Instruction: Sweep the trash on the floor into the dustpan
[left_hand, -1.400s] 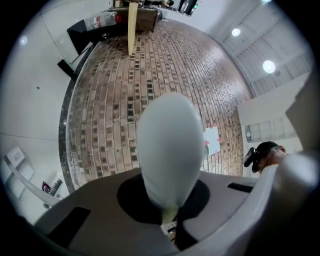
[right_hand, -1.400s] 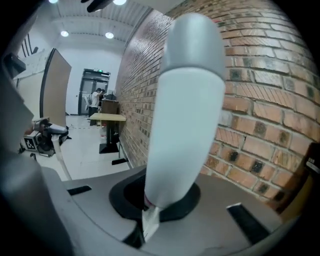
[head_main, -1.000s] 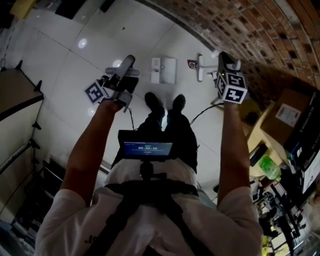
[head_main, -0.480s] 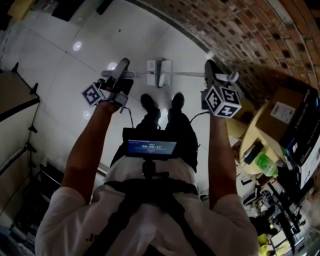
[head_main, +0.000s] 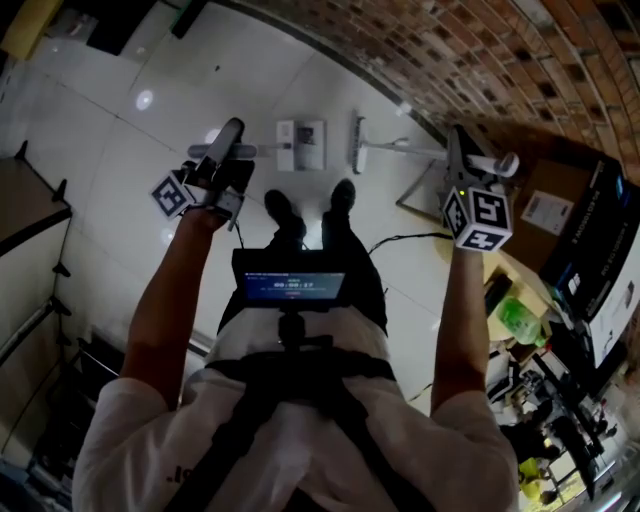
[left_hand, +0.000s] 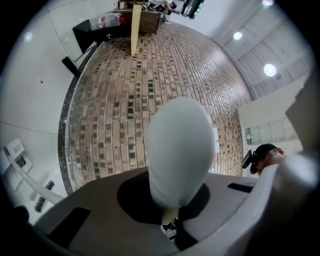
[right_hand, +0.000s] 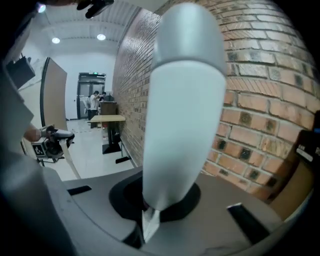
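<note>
White plastic dustpan (head_main: 300, 145) lay on the pale tiled floor (head_main: 130, 130) ahead of the dark shoes (head_main: 285, 212), its long handle clamped in the closed left gripper (head_main: 228, 140). Closed right gripper (head_main: 458, 150) held the slim pale broom (head_main: 357, 145) by its handle — brush head had withdrawn from the pan mouth to just beside it. Stroke judged complete; no loose trash was discernible.

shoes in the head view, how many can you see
2: the left shoe and the right shoe, side by side on the floor, just short of the dustpan. None seems hidden.
</note>
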